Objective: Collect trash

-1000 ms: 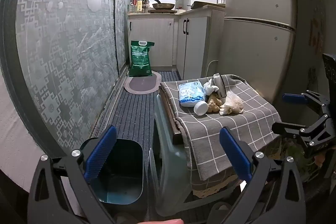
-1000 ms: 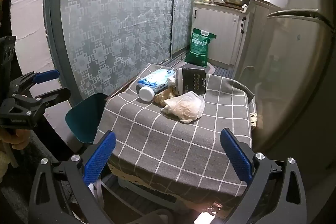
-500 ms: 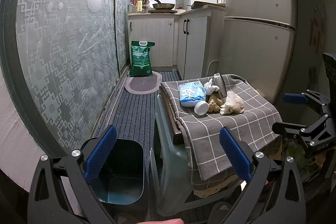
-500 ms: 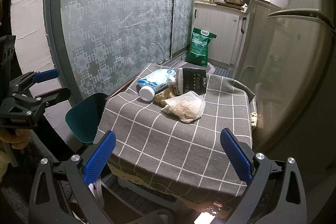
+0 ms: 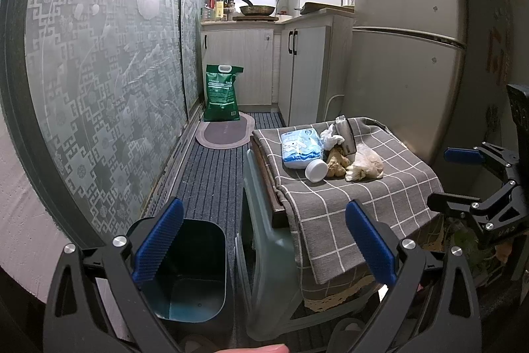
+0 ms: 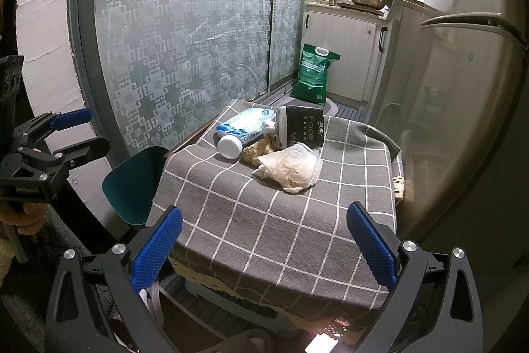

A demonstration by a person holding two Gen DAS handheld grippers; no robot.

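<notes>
A small table with a grey checked cloth (image 6: 264, 220) holds a pile of trash: a blue tissue pack (image 6: 246, 123), a white round lid (image 6: 229, 146), a black "face" pack (image 6: 304, 126), a brown lump (image 6: 258, 151) and a crumpled clear bag (image 6: 291, 167). The pile also shows in the left wrist view (image 5: 330, 151). A teal bin (image 5: 188, 267) stands on the floor left of the table. My left gripper (image 5: 263, 248) is open over the bin and table edge. My right gripper (image 6: 264, 248) is open at the table's near edge, empty.
A patterned glass sliding door (image 5: 99, 71) runs along the left. A fridge (image 5: 406, 48) stands right of the table. A green bag (image 5: 222, 93) and a mat (image 5: 226, 133) lie by the far cabinets. A striped carpet (image 5: 211, 174) covers the aisle.
</notes>
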